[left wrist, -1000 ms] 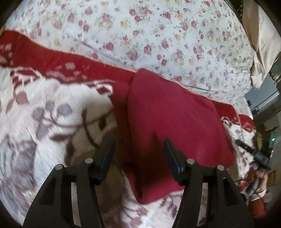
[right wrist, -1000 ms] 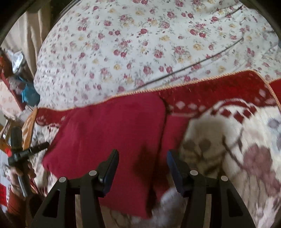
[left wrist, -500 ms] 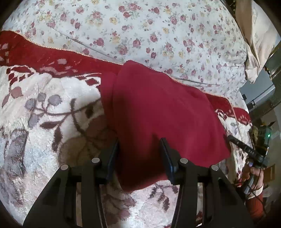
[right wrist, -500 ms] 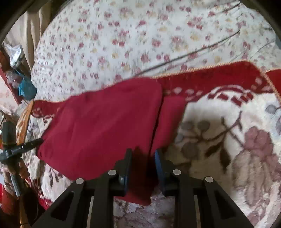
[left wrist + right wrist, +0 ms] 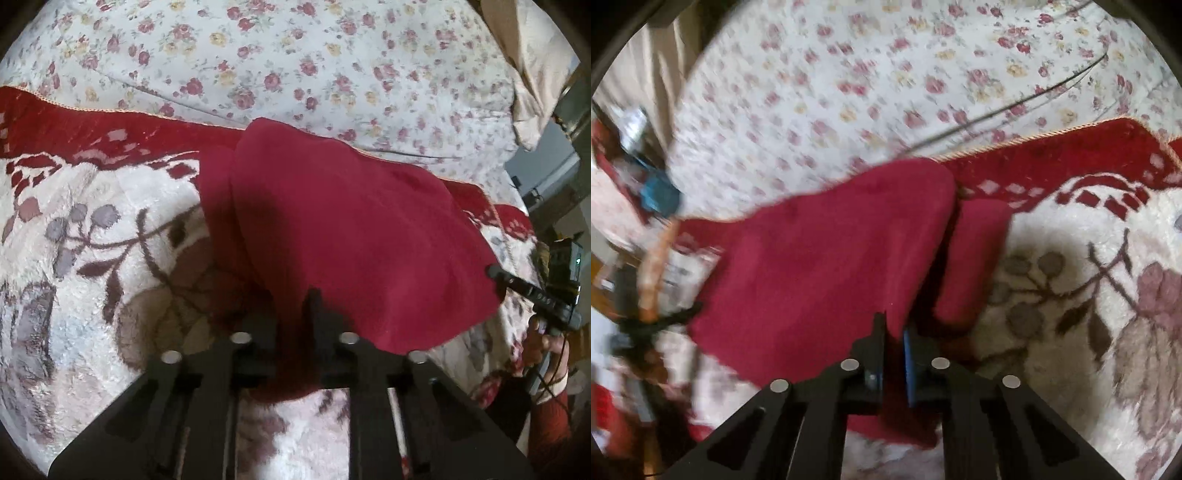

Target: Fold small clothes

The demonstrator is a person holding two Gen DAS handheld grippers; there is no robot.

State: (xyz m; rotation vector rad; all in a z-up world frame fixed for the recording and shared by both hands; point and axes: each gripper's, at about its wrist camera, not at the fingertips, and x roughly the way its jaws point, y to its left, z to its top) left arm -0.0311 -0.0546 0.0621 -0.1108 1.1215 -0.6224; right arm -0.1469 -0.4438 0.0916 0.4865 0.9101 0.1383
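A dark red garment (image 5: pixel 351 221) lies folded on a plush blanket (image 5: pixel 74 258), with a narrower red layer sticking out along its left side. My left gripper (image 5: pixel 293 314) is at the garment's near edge, its jaws closing, and cloth is pinched between the pads. In the right wrist view the same garment (image 5: pixel 820 266) fills the middle. My right gripper (image 5: pixel 894 325) is at its near edge, jaws closing and pads pressed on a fold of red cloth. The right gripper (image 5: pixel 496 275) also shows at the garment's far right corner. The left gripper (image 5: pixel 657 321) is a blur at the left.
A white sheet with small flowers (image 5: pixel 295 55) lies behind the red-bordered blanket (image 5: pixel 1089 332). A beige pillow (image 5: pixel 532 55) sits at the top right. A person's hand (image 5: pixel 543 343) in a red sleeve holds the right gripper. Blurred clutter with something blue (image 5: pixel 659 195) stands beyond the bed's left edge.
Both grippers went from wide open to shut on the garment's near edge. The near edge has bunched up between the pads. The right wrist view has become blurred.
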